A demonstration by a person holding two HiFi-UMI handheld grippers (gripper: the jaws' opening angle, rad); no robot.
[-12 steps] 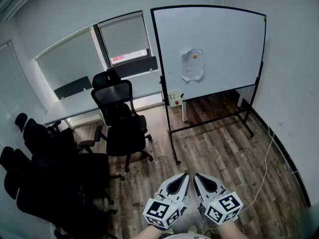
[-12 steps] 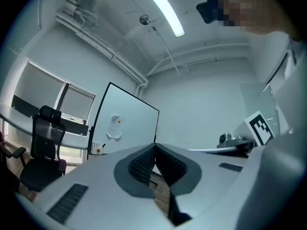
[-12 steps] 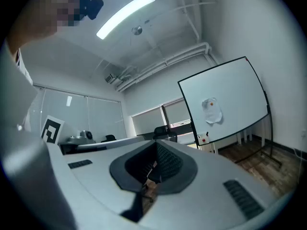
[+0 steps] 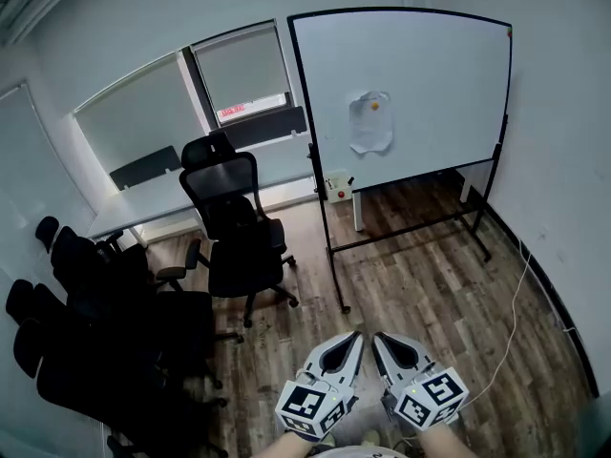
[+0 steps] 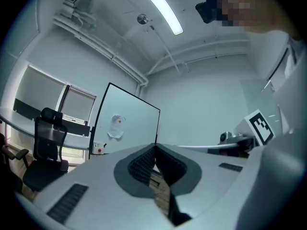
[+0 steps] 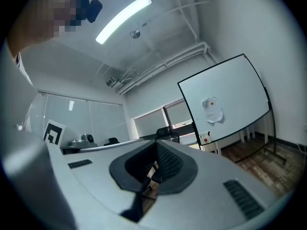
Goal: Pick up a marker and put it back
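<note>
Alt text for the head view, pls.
The left tongs and right tongs, both shut and empty, sit side by side at bottom centre, pointing toward a freestanding whiteboard with a sheet of paper stuck on it. Black office chairs crowd the left on a wood floor.

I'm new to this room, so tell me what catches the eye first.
A tall whiteboard stands at the far right with a paper stuck on it. Black office chairs crowd the left. The left gripper and right gripper sit shut and empty at the bottom.
</note>
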